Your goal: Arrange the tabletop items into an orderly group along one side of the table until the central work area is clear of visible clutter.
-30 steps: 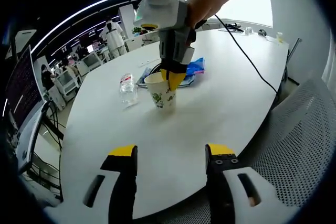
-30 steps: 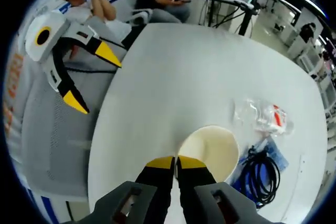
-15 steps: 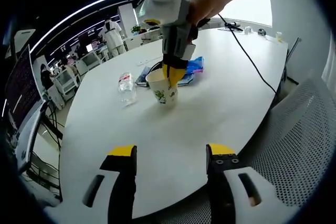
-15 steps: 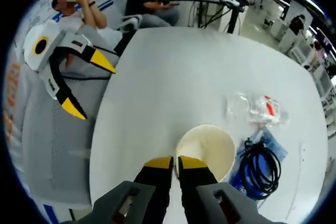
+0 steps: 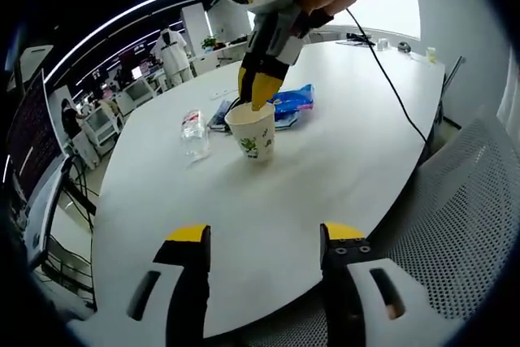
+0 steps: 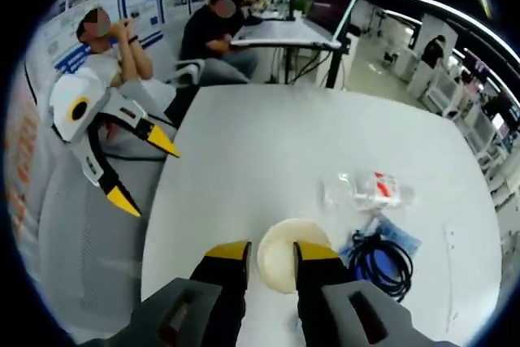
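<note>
A white paper cup (image 5: 253, 132) with a green print stands upright on the white table (image 5: 325, 176). My right gripper (image 5: 256, 95) hangs just above the cup's rim, held by a hand. In the right gripper view the cup (image 6: 284, 256) shows between the parted jaws of the right gripper (image 6: 270, 251), which holds nothing. My left gripper (image 5: 264, 237) is open and empty at the table's near edge. It also shows as the left gripper (image 6: 146, 172) over a grey chair.
A crushed clear bottle (image 5: 195, 132) lies left of the cup, with a blue packet (image 5: 294, 101) and a coiled black cable (image 6: 382, 262) behind it. A mesh chair (image 5: 455, 225) stands at the near right. People sit at desks beyond the table.
The right gripper has opened, let go of the cup's rim and lifted a little. The cup now stands free on the table. The left gripper has hardly moved.
</note>
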Tool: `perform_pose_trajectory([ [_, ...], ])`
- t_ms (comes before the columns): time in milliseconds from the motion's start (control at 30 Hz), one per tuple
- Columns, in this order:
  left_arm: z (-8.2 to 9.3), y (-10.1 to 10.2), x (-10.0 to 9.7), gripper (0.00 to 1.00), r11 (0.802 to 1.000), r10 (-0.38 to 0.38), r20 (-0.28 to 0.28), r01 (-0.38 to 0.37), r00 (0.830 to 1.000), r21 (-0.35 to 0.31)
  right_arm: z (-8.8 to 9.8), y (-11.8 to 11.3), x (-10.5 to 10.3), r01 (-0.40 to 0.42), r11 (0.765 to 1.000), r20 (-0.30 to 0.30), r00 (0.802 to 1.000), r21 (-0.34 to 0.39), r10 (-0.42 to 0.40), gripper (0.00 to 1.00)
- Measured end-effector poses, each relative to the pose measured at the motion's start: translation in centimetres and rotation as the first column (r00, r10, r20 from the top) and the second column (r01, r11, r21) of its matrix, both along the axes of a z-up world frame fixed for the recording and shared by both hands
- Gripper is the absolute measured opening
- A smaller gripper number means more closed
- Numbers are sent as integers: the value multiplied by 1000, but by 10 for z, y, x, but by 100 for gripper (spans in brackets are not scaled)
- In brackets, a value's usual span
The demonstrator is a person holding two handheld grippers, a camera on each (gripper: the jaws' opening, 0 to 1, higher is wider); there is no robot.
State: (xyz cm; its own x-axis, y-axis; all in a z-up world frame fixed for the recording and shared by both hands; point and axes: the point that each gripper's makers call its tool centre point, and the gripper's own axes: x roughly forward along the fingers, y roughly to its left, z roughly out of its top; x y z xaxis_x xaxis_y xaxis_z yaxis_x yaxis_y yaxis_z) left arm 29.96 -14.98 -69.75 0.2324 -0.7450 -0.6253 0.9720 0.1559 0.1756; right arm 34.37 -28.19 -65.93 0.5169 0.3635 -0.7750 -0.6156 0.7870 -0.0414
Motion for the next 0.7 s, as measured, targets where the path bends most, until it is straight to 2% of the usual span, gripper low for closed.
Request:
perform_pose_trajectory([
  [133, -1, 1, 0, 54, 1000, 1, -1, -1, 1000, 3, 15, -6, -4, 82, 995, 55, 995, 60, -85, 21],
  [200, -1, 1, 0, 54, 1000, 1, -1, -1, 1000, 5, 22, -12, -7, 156, 982, 77, 983, 103, -164, 21],
  [300, -2, 1, 0, 54, 1000, 1, -3, -1, 1000, 8, 28, -16, -15, 200, 971, 95, 972, 133, -213, 23],
  [467, -3, 2, -1, 55, 1000, -4, -6, 4, 1000, 15, 34, -29, -33, 336, 915, 88, 928, 222, -362, 33],
  [600, -4, 2, -1, 55, 1000, -5, -8, 5, 1000, 21, 38, -33, -51, 416, 854, 85, 883, 312, -461, 37],
  [667, -4, 2, -1, 56, 1000, -4, -11, 4, 1000, 21, 36, -35, -63, 456, 829, 82, 860, 324, -505, 38],
  [700, -3, 2, -1, 56, 1000, -4, -12, 4, 1000, 19, 35, -36, -69, 484, 806, 89, 837, 340, -540, 39],
])
